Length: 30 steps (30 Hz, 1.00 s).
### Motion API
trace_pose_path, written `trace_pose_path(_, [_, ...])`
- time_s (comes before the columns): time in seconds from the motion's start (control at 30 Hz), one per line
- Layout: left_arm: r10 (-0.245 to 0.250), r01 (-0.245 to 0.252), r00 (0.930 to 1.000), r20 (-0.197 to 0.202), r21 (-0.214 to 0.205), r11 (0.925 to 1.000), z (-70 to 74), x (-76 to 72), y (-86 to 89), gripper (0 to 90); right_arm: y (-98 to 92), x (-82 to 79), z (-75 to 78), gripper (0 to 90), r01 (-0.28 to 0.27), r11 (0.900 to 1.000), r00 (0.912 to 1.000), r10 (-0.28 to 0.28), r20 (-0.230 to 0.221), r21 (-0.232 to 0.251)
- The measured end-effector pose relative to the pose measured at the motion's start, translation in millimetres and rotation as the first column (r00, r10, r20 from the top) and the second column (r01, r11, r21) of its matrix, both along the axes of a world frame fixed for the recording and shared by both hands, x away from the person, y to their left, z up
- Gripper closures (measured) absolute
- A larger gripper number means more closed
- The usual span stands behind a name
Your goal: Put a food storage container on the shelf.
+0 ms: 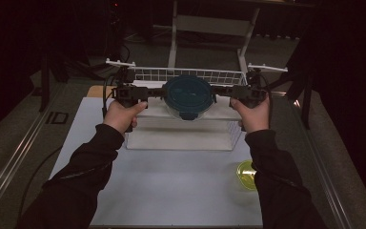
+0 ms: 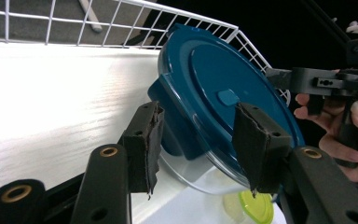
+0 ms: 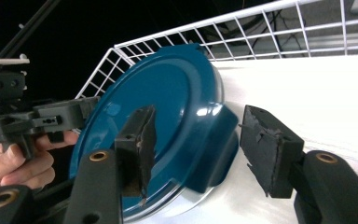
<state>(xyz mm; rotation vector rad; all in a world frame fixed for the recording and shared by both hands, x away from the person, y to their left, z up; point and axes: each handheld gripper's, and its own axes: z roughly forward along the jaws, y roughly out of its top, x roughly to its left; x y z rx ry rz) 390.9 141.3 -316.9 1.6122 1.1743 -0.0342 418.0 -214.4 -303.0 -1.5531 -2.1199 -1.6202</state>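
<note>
Nearest the person, a yellow-green lid (image 1: pixel 246 174) lies on the white counter (image 1: pixel 171 181), well back from the right tongs (image 1: pixel 237 93) and just beside the right sleeve. Farther out, the left tongs (image 1: pixel 148 93) and the right tongs face each other across a round container with a blue lid (image 1: pixel 188 97), which sits between them on a white shelf board (image 1: pixel 181 136). Both pairs of tongs stand open: each straddles one of the lid's side clasps, with a visible gap at the pads, so neither grips it. Beyond the tongs, a white wire rail (image 1: pixel 190 75) runs along the board's back edge.
</note>
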Motion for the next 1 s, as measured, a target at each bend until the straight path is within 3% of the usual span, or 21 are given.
trace_pose_path(0.17, [-0.031,0.028,0.9979,0.057,0.044,0.9986,5.1,-17.8,1.4,46.6,2.3,-20.6,11.4,46.4,-0.036,0.9986,0.9964,0.039,0.076,-0.038])
trace_pose_path(0.23, [-0.034,0.029,0.9958,0.085,0.06,0.9978,5.1,-26.0,2.1,46.6,2.9,-24.2,12.7,46.4,-0.042,0.9982,0.9954,0.046,0.084,-0.042])
trace_pose_path(0.43, [-0.031,0.023,0.9906,0.134,0.063,0.9977,0.6,-46.4,7.0,44.3,9.7,-48.6,15.2,47.7,-0.092,0.9942,0.9857,0.099,0.137,-0.057])
trace_pose_path(0.47, [-0.036,0.028,0.9891,0.143,0.055,0.9981,0.4,-48.6,8.0,42.7,14.1,-57.6,14.9,49.2,-0.119,0.991,0.9812,0.127,0.145,-0.06])
trace_pose_path(0.53, [-0.042,0.032,0.9843,0.171,0.057,0.9978,0.2,-54.8,9.7,41.1,16.0,-62.1,14.2,50.6,-0.124,0.9904,0.9793,0.132,0.153,-0.062])
trace_pose_path(0.57, [-0.049,0.04,0.9794,0.196,0.048,0.998,-0.2,-59.0,11.1,39.0,21.2,-70.8,10.9,53.0,-0.147,0.9871,0.9754,0.155,0.156,-0.063])
trace_pose_path(0.63, [-0.064,0.056,0.9741,0.217,0.046,0.9974,-1.2,-64.3,13.3,38.5,22.7,-73.2,8.9,54.4,-0.154,0.9864,0.9742,0.161,0.158,-0.058])
trace_pose_path(0.7, [-0.105,0.101,0.9632,0.247,0.03,0.9944,-3.7,-71.3,16.1,32.2,28.7,-79.6,3.5,58.4,-0.178,0.9816,0.9711,0.187,0.149,-0.068])
trace_pose_path(0.77, [-0.108,0.101,0.9584,0.264,0.041,0.9941,-7.1,-77.5,17.6,29.3,35.2,-85.5,-1.9,61.8,-0.199,0.9768,0.967,0.209,0.145,-0.079])
trace_pose_path(0.93, [-0.093,0.077,0.9524,0.291,0.064,0.995,-20.0,-90.9,19.8,12.2,46.6,-94.1,-11.6,69.7,-0.214,0.9725,0.963,0.226,0.147,-0.092])
trace_pose_path(1.0, [-0.103,0.08,0.9533,0.284,0.089,0.9928,-25.5,-94.7,18.9,0.2,51.3,-97.0,-13.9,75.8,-0.221,0.9696,0.9602,0.235,0.151,-0.105])
